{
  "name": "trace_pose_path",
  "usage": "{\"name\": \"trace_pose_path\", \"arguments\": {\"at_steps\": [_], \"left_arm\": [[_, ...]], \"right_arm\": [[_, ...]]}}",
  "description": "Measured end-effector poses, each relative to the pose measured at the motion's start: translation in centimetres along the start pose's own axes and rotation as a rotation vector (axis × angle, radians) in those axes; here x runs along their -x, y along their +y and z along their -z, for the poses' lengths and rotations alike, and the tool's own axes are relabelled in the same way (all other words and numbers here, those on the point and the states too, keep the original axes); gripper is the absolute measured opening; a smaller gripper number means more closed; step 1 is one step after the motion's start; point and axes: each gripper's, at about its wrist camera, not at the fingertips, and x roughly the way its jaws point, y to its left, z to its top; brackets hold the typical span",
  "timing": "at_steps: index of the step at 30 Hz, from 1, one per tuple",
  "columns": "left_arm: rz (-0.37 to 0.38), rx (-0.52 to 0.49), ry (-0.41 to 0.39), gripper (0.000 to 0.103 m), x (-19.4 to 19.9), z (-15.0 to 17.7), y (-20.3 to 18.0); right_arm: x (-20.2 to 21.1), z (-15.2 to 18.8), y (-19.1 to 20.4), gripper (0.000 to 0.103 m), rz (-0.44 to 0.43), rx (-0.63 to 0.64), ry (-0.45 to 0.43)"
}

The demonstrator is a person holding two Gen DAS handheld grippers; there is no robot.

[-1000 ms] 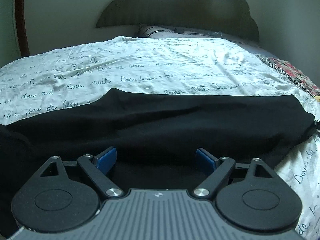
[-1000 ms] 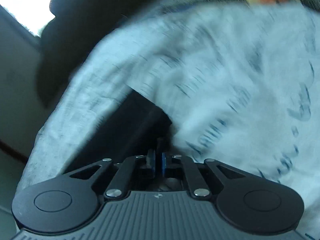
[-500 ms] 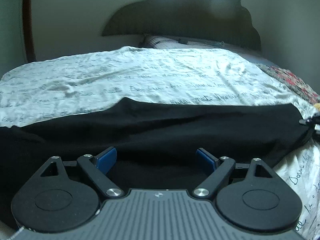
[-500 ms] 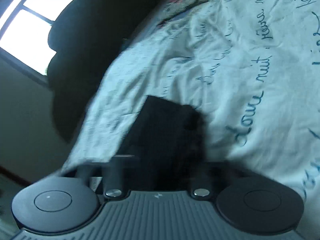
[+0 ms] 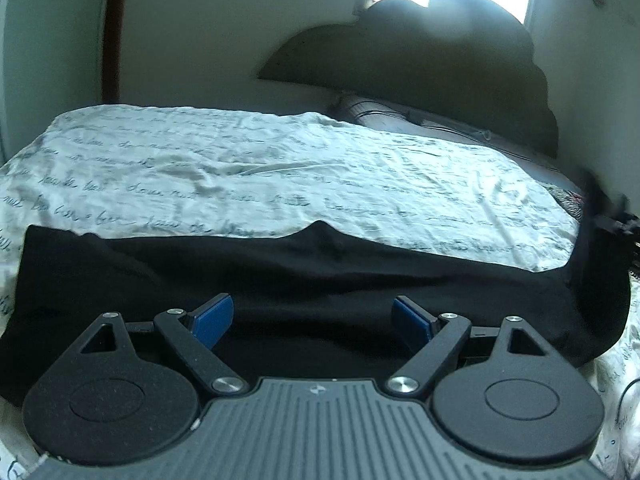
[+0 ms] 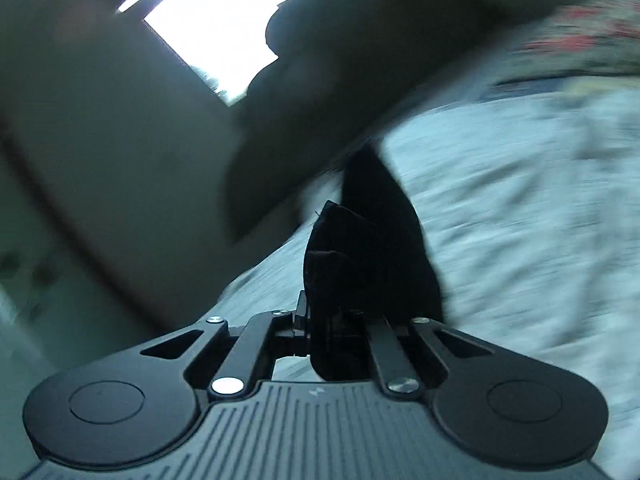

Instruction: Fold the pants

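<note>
Black pants (image 5: 304,276) lie in a long band across the near part of the bed in the left wrist view. My left gripper (image 5: 312,320) is open, its blue pads (image 5: 212,316) spread wide just above the near edge of the pants, holding nothing. My right gripper (image 6: 334,320) is shut on one end of the pants (image 6: 360,248), and the cloth bunches up between the jaws and hangs lifted off the bed. That raised end shows blurred at the far right of the left wrist view (image 5: 596,224).
The bed has a white sheet with handwritten script (image 5: 280,176). A dark scalloped headboard (image 5: 420,76) and a pillow (image 5: 400,120) stand at the far end below a bright window. A red patterned blanket (image 6: 580,40) lies along the right side.
My right gripper has closed on the end of the pants and lifted it, swinging up fast. My left gripper has stayed open over the pants while its view tilted up.
</note>
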Motion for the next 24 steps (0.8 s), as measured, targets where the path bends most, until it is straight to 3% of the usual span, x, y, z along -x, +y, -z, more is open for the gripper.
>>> {"name": "trace_pose_path", "arguments": {"at_steps": [6, 11, 14, 16, 17, 19, 20, 22, 24], "left_arm": [[-0.026, 0.021, 0.023, 0.088, -0.1, 0.7, 1.4], [-0.041, 0.035, 0.031, 0.088, -0.4, 0.9, 2.1], [-0.041, 0.061, 0.049, 0.088, -1.0, 0.9, 2.2], [-0.029, 0.069, 0.055, 0.088, -1.0, 0.8, 2.3], [-0.029, 0.067, 0.056, 0.088, -1.0, 0.7, 2.2], [-0.035, 0.051, 0.048, 0.088, -1.0, 0.0, 1.8], [-0.03, 0.042, 0.044, 0.088, -1.1, -0.3, 1.4], [0.001, 0.006, 0.044, 0.089, -1.4, -1.2, 0.0], [0.039, -0.033, 0.042, 0.089, -1.9, -1.8, -2.1]], "right_arm": [[-7.8, 8.8, 7.5, 0.006, -0.145, 0.146, 0.279], [-10.3, 14.2, 10.5, 0.006, -0.154, 0.268, 0.408], [-10.2, 16.0, 11.9, 0.018, -0.12, 0.419, 0.46], [-9.4, 15.7, 13.0, 0.023, -0.125, 0.453, 0.509], [-8.3, 14.7, 13.1, 0.024, -0.168, 0.434, 0.521], [-5.8, 11.7, 12.7, 0.025, -0.308, 0.374, 0.458], [-4.6, 10.1, 12.3, 0.025, -0.322, 0.378, 0.413], [-3.1, 6.9, 11.0, 0.025, -0.2, 0.467, 0.314], [-4.0, 4.9, 8.8, 0.027, -0.052, 0.533, 0.331]]}}
